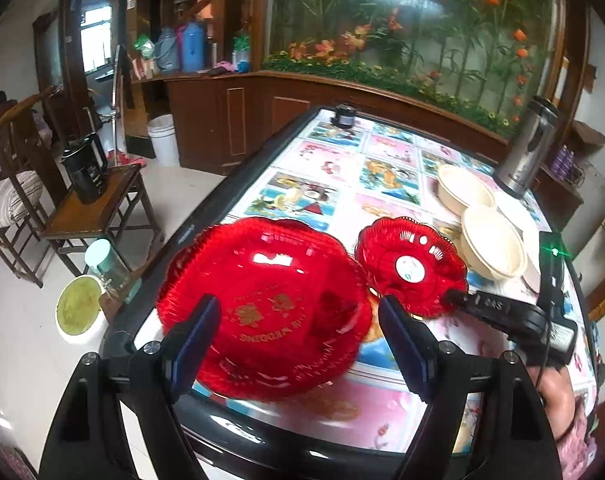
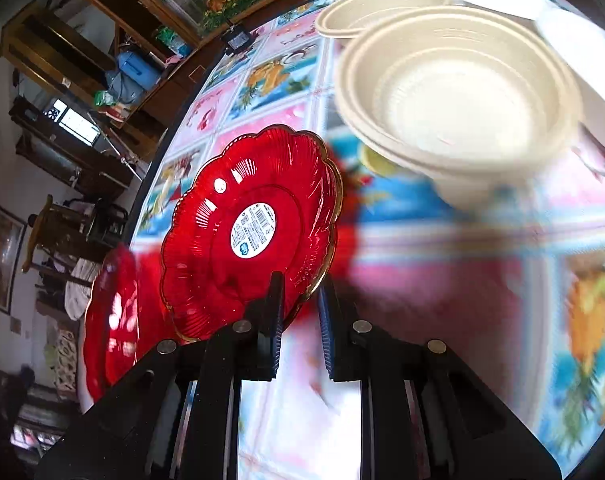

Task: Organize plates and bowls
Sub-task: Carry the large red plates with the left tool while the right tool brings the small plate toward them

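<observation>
Small red plate, scalloped with a gold rim and a white label at its centre, is pinched at its near edge by the right gripper, jaws drawn nearly together on the rim; the plate looks tipped up off the patterned tablecloth, though how far clear I cannot tell. In the left wrist view the same plate sits just right of the large red plate, the right gripper reaching in from the right. Step in hand, by my reading: carrying the small red plate toward the large one to stack red with red. Next move calls for lifting its rim over the big plate's raised edge, centring it, then letting go without a slide; the thin rim grip could let the plate swing. Left gripper hangs spread wide over the near part of the large plate, angled downward, holding nothing; whether its pads touch I cannot tell. Right gripper also points steeply down. Two cream bowls rest well apart behind, near a steel flask.
</observation>
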Demonstrator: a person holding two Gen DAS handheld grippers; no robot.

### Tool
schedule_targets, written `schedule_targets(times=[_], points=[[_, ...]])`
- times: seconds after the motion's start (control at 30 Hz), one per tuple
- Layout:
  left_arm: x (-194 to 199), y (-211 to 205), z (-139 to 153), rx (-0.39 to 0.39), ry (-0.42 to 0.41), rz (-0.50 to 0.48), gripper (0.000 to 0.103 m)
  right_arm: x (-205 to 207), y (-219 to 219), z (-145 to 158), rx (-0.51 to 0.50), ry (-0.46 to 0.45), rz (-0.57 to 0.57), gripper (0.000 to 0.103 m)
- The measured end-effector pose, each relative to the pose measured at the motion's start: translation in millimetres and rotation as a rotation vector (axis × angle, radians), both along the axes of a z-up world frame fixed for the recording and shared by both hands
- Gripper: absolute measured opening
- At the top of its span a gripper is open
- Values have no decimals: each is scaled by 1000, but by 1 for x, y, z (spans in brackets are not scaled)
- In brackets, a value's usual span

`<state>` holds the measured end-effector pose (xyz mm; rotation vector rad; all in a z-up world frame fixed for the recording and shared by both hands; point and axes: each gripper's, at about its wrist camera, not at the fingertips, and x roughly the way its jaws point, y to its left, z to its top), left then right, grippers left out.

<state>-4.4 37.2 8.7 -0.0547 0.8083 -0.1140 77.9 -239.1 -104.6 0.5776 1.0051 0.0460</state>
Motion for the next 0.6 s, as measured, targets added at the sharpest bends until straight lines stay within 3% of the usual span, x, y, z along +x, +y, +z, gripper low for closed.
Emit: schedule_targets(times=[0.17, 0.37, 0.47, 0.6], points=[[-2, -22, -8, 5, 50, -69, 81, -39, -23, 5, 7, -10, -12, 16], [10, -59, -27, -33, 190, -178, 81, -72, -62, 12, 13, -25, -52, 16], [17, -68, -31, -72, 246, -191, 81, -80, -79, 11, 68, -29, -63, 16], [20, -66, -25, -87, 227, -153, 81, -76, -78, 2, 201, -14, -21, 16]])
